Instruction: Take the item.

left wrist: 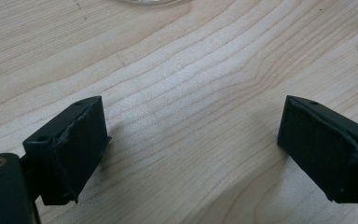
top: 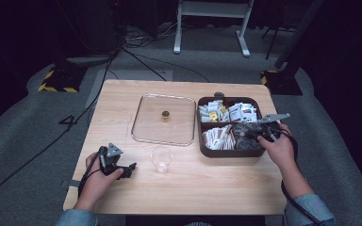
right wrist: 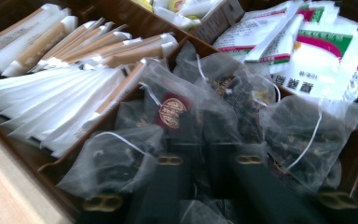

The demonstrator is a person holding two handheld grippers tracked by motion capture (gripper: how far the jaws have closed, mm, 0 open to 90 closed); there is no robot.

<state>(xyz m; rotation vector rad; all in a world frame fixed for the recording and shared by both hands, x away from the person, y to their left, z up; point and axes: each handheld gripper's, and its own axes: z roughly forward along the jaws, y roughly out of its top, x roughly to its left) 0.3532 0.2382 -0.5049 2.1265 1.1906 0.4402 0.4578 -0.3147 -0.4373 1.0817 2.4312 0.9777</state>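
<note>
1 cup (top: 161,159), 1 lid (top: 164,118), 1 box (top: 226,152).

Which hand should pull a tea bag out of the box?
The right. Its gripper is already down in the brown box, fingers closed among the dark tea bags. The left gripper rests open on the table, far away.

— Where am I working?
— A recording studio or lab: my wooden table (top: 184,183) stands alone on grey carpet (top: 23,136), dark all round, cables (top: 141,61) trailing past hazard-striped stand bases (top: 56,80) and a white frame (top: 212,23).
</note>
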